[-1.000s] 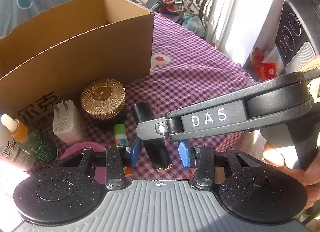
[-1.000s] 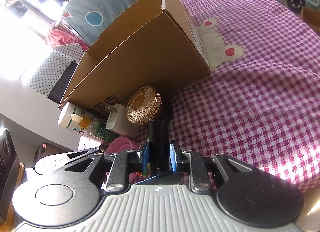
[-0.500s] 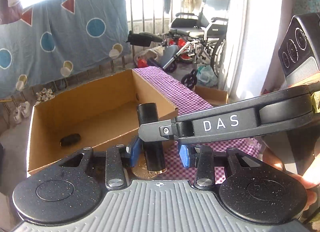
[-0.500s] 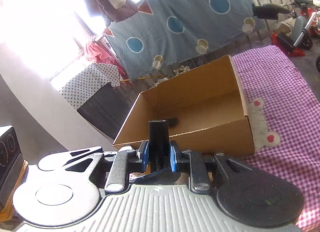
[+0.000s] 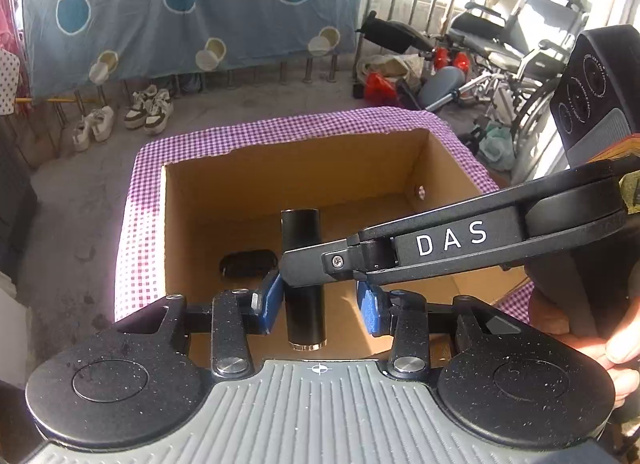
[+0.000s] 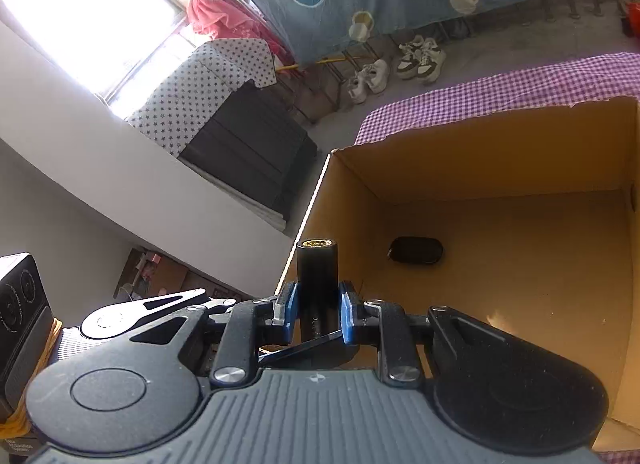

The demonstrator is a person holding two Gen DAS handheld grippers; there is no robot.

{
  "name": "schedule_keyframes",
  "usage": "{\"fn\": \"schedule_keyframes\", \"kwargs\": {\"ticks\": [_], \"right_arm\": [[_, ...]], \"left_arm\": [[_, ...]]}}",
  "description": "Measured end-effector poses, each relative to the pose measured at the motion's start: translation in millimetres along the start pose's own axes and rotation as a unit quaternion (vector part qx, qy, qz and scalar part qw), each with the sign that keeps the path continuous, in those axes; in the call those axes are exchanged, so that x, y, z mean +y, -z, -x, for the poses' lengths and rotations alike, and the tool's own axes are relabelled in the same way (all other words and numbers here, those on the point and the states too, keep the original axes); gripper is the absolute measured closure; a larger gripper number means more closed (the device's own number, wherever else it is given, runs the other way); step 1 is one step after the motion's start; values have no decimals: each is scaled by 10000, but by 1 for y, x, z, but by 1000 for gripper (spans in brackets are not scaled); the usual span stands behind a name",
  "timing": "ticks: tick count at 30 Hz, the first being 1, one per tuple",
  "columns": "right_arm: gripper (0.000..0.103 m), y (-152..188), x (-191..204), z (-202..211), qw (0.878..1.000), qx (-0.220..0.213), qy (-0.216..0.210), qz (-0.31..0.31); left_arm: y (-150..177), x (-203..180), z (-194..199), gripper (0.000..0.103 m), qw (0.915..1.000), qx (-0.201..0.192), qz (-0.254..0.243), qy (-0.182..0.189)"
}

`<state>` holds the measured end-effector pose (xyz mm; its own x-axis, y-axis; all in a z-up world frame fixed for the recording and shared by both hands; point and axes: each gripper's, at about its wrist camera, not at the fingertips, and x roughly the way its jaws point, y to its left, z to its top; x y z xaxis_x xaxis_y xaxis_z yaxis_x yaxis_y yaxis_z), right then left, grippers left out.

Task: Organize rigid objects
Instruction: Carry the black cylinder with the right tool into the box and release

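My right gripper (image 6: 314,310) is shut on a black cylinder with a gold end (image 6: 317,276), holding it above the near left corner of the open cardboard box (image 6: 500,152). In the left wrist view the same black cylinder (image 5: 302,296) hangs over the box (image 5: 296,160), crossed by the right gripper's finger (image 5: 432,248). My left gripper (image 5: 320,302) is open around the cylinder, its blue pads (image 5: 370,308) apart from it. A small black oval object (image 5: 248,264) lies on the box floor, also seen in the right wrist view (image 6: 416,250).
The box stands on a purple checked tablecloth (image 5: 132,232). Beyond the table edge are shoes (image 5: 148,110), a blue dotted sheet (image 5: 180,4) and a wheelchair (image 5: 520,48). A dark cabinet (image 6: 248,152) stands left of the table.
Both grippers have risen from the table and moved over the box with the black cylinder in the right gripper. The bottles, charger and gold lid have dropped out of view.
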<state>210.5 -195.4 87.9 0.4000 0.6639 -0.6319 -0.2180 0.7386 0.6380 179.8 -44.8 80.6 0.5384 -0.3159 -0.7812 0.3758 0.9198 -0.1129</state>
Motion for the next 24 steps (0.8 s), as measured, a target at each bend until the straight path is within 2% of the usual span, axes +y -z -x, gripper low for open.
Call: {"fn": "schedule_keyframes", "kwargs": {"ticks": [6, 10, 12, 18, 24], "right_arm": [[79, -15, -34, -62, 9941, 921, 61, -562], [79, -20, -48, -97, 9870, 1417, 155, -748], [78, -21, -51, -110, 9830, 1617, 215, -842], [78, -18, -52, -111, 9834, 1547, 159, -933], [77, -18, -44, -76, 9890, 1194, 119, -864]], "left_arm": [[5, 38, -37, 64, 9965, 711, 421, 128], [6, 47, -46, 58, 9944, 908, 539, 59], [6, 44, -44, 53, 9953, 873, 421, 16], [7, 41, -35, 52, 9960, 779, 438, 17], [8, 41, -8, 51, 9977, 424, 513, 128]]}}
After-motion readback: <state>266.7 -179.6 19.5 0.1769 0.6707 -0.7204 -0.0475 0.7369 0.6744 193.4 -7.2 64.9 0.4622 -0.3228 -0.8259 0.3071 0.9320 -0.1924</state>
